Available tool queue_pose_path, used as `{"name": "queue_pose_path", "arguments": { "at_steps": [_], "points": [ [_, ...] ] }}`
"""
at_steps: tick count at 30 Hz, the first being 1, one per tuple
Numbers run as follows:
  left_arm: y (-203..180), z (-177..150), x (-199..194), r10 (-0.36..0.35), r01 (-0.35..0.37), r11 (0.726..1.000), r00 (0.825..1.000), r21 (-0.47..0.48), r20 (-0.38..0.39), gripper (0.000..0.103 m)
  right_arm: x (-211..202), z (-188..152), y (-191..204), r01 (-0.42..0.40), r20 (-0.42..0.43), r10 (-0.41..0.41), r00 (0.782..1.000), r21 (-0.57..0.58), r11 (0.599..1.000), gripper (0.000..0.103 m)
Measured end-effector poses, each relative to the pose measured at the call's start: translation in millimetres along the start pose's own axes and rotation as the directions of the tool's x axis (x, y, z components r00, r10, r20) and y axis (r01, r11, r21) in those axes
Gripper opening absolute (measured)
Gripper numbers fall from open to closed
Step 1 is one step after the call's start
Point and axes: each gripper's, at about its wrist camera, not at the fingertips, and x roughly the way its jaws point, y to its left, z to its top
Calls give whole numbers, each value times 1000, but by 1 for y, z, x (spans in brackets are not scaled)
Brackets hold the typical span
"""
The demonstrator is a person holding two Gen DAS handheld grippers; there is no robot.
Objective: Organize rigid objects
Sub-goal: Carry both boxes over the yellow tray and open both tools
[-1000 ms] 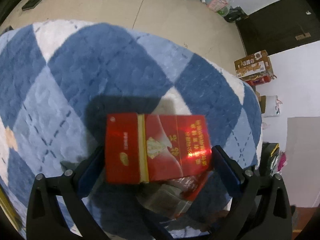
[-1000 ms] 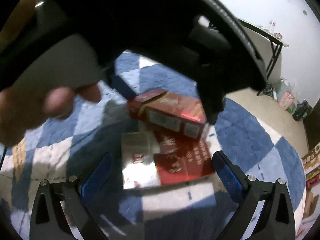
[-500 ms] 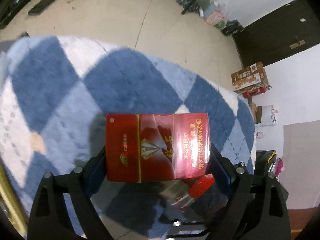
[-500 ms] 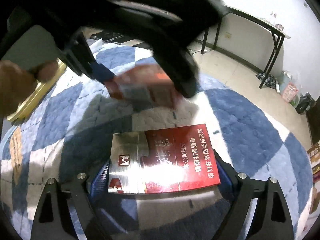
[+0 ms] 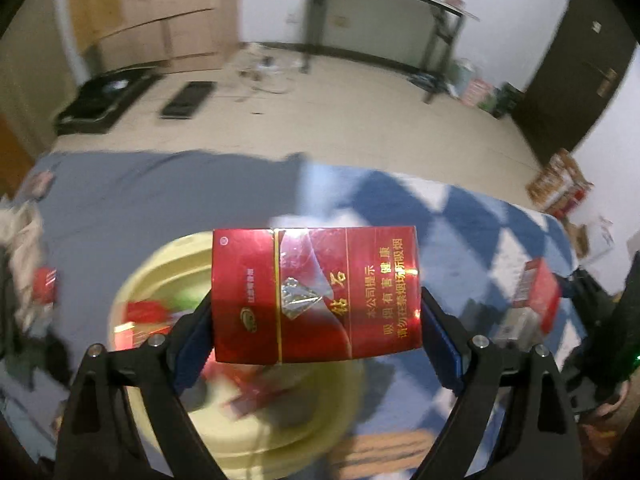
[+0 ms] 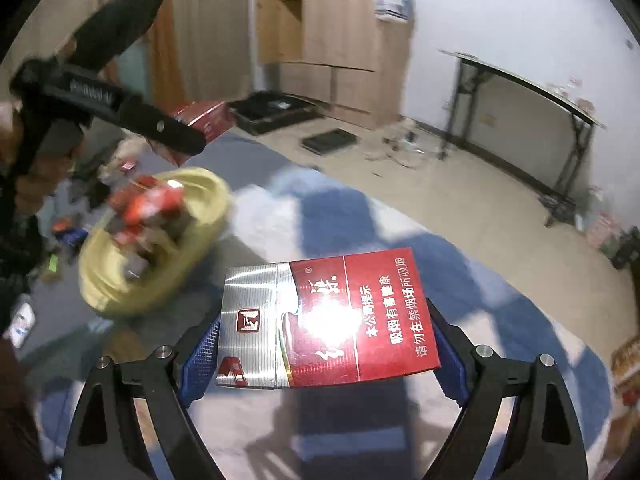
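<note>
My left gripper is shut on a red cigarette pack, pads pressed on its two short ends, and holds it in the air above a yellow basin. The basin holds several red packs, blurred. My right gripper is shut on a silver-and-red cigarette pack, lifted over the blue-and-white checked blanket. In the right wrist view the left gripper shows at the upper left with its red pack, above the yellow basin. A hand holds it at the left edge.
The blanket lies on a beige floor. A black tray and a flat black device lie on the floor beyond it. A wooden cabinet and a black-legged table stand by the wall. Cardboard boxes sit at the right.
Both grippers closed on their packs and lifted them off the blanket. The left one swung over to the yellow basin; the right one rose and its view tilted up toward the room.
</note>
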Motion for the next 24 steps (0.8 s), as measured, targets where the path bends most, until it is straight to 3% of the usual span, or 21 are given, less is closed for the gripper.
{"name": "queue_pose_path", "arguments": {
  "at_steps": [3, 5, 8, 11, 17, 19, 24],
  "points": [
    [49, -24, -5, 104, -104, 994, 994, -22, 28, 91, 13, 19, 51, -67, -5, 67, 998, -66, 996, 89],
    [65, -37, -4, 135, -135, 991, 990, -25, 31, 91, 24, 26, 84, -107, -17, 106, 994, -100, 989, 89],
    [82, -59, -1, 138, -136, 990, 990, -48, 24, 91, 45, 30, 124, -154, -54, 148, 987, -129, 980, 89],
    [90, -89, 2, 89, -87, 994, 996, -66, 22, 91, 73, 19, 155, -185, -136, 170, 976, -105, 977, 89],
    [92, -139, 11, 82, -82, 996, 997, -42, 4, 91, 129, 21, 189, -135, -164, 116, 980, -106, 985, 89],
    [99, -146, 26, 86, -88, 994, 996, -67, -39, 91, 145, 23, 187, -115, -174, 102, 980, -68, 991, 89],
    [110, -150, 49, 104, -109, 990, 993, -90, -60, 91, 174, 25, 197, -80, -172, 66, 983, -71, 994, 89]
  ]
}}
